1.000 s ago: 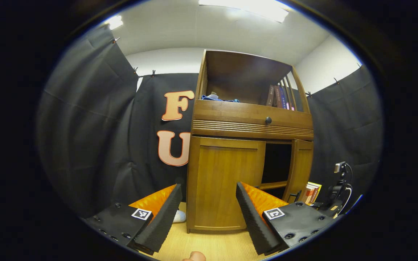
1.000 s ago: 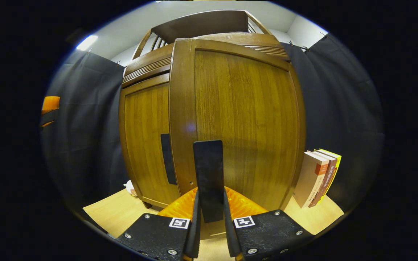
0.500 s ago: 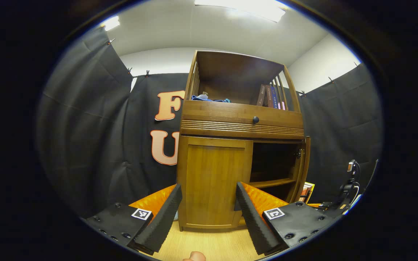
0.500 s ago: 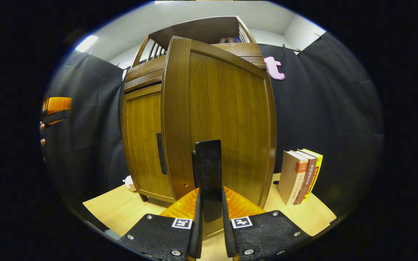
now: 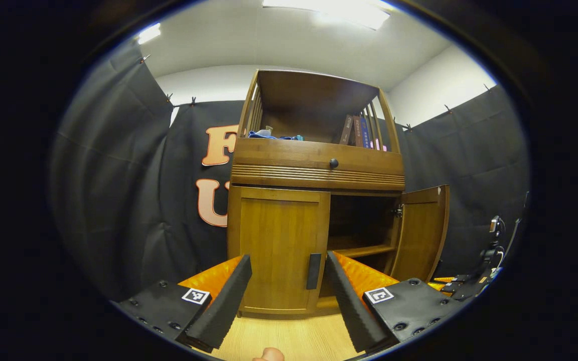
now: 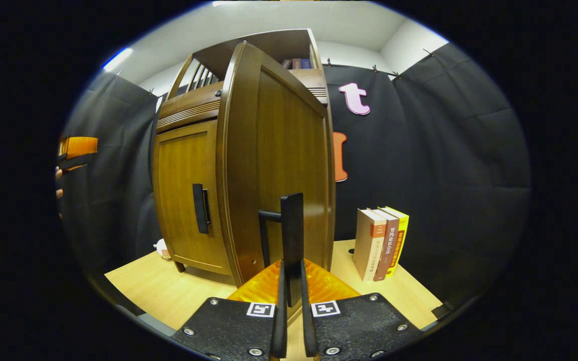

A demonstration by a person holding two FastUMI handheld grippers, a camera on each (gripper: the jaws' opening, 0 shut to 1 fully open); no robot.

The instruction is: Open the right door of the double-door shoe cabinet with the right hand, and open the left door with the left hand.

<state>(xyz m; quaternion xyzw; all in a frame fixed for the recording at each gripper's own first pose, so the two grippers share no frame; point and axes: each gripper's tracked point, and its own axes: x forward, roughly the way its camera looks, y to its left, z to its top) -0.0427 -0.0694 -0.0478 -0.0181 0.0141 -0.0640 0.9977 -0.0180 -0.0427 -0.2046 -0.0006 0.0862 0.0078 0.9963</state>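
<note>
The shoe cabinet (image 5: 314,170) is warm brown wood with vertical grain on its doors and fine horizontal ribbing under the drawer; its handles (image 6: 199,208) and the drawer knob (image 5: 333,163) are black; the floor (image 6: 178,293) is pale yellow wood; blue cloth (image 5: 274,135) lies on the upper shelf; the standing books (image 6: 380,243) show cream, dark red and yellow covers.

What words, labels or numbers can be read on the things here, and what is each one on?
Nothing can be read clearly.
Books on the floor: spine print, too blurred to read.
Books on the top shelf: spine print, too small to read.
Square marker: a black-and-white pattern, no words.
Shoe cabinet: no writing on it.
</note>
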